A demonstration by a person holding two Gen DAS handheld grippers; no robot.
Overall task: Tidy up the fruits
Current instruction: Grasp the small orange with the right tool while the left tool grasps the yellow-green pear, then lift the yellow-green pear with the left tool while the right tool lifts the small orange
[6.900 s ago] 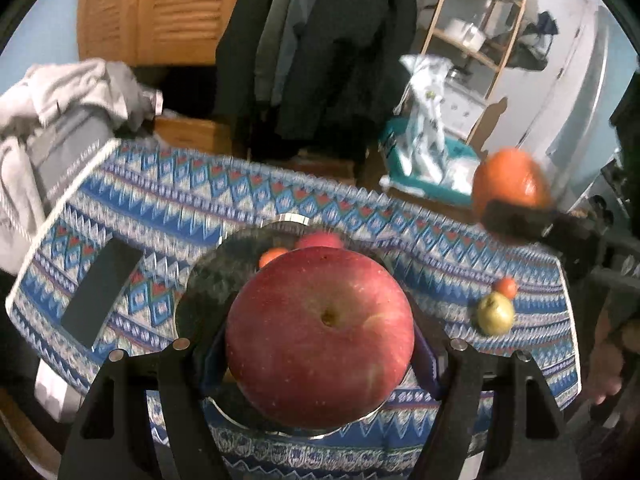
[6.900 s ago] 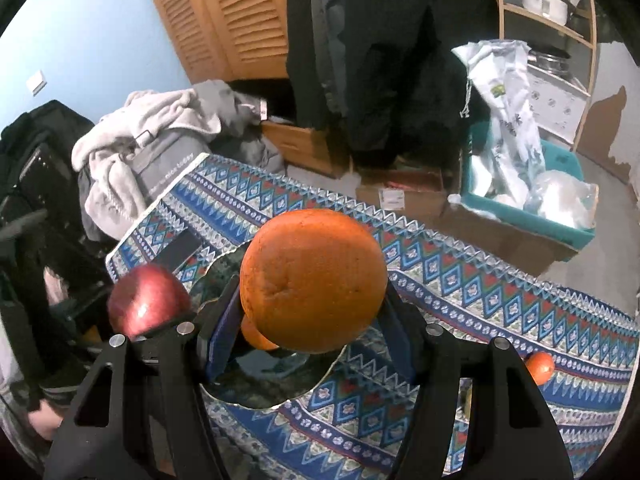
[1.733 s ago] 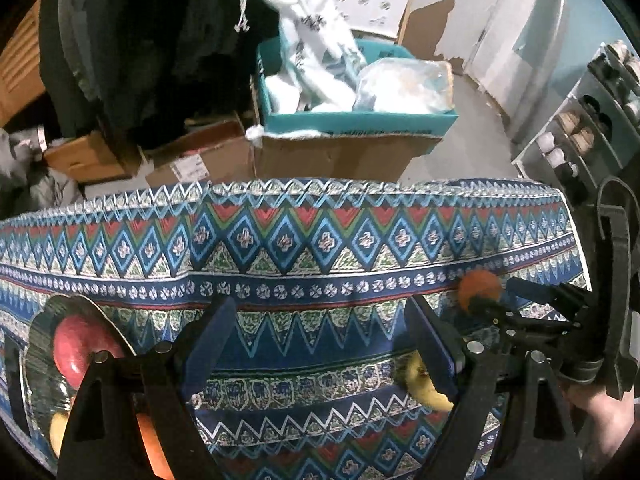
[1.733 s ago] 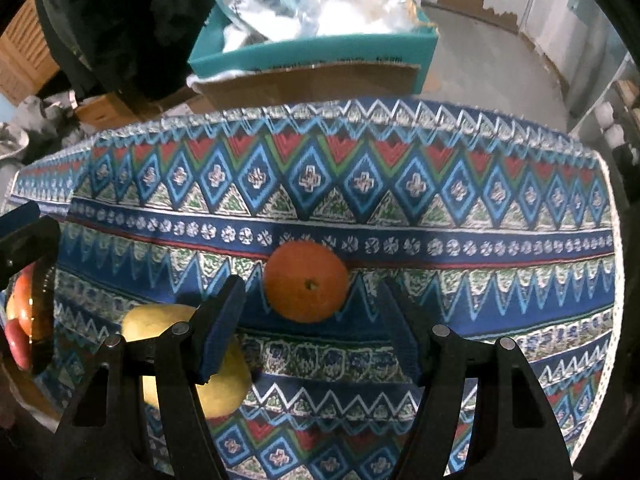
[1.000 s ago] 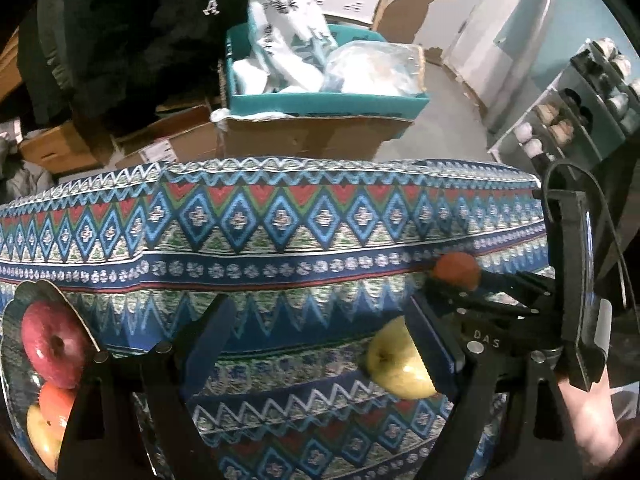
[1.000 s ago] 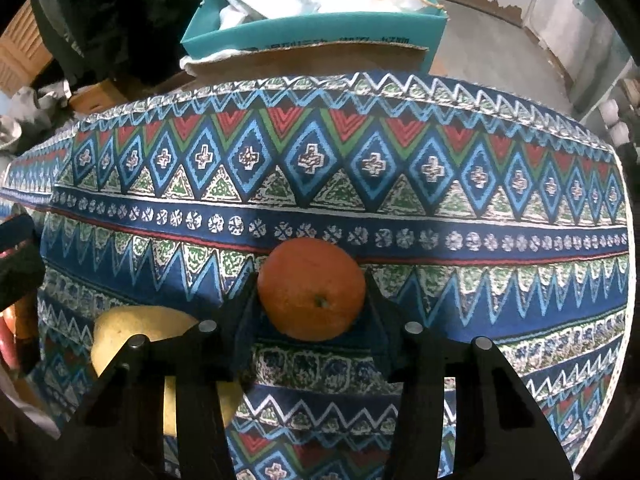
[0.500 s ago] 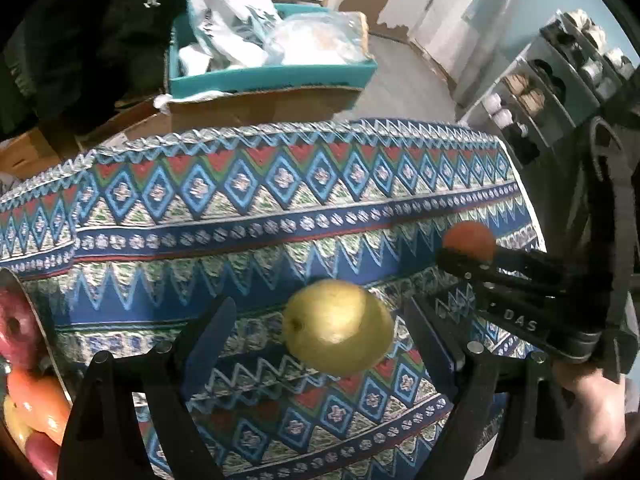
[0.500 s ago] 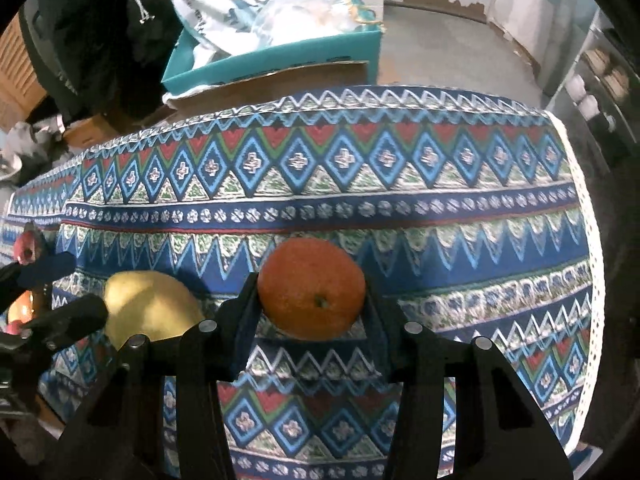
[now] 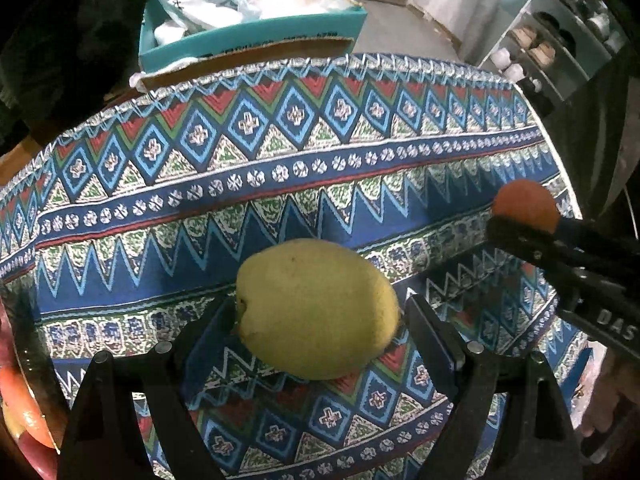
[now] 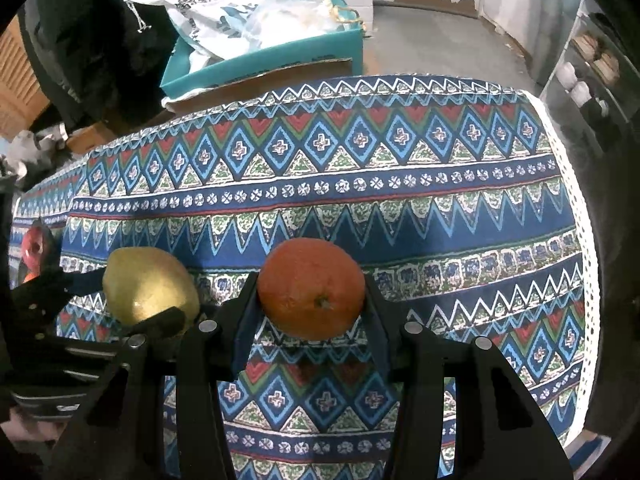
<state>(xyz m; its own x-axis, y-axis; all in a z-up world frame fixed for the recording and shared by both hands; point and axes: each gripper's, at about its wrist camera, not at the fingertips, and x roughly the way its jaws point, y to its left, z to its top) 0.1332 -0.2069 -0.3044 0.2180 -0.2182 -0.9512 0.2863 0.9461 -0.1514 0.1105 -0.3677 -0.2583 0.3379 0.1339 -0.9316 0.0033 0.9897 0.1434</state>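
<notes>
My left gripper (image 9: 320, 332) is shut on a yellow-green pear (image 9: 316, 308) and holds it just above the patterned tablecloth (image 9: 280, 160). My right gripper (image 10: 310, 308) is shut on a small orange (image 10: 311, 288), also just above the cloth. In the right wrist view the pear (image 10: 148, 284) shows at the left in the left gripper. In the left wrist view the orange (image 9: 525, 205) shows at the right in the right gripper. The fruit plate's rim (image 9: 24, 344) sits at the left edge with an apple (image 10: 34, 246) and other fruit on it.
Beyond the table's far edge stands a teal box (image 10: 264, 60) with white bags on a cardboard box. A shelf with jars (image 9: 560, 52) stands at the right. The table's right edge (image 10: 580, 220) is close to the right gripper.
My left gripper has closed on the pear, which now fills the space between its fingers. My right gripper still holds the orange and has lifted it slightly.
</notes>
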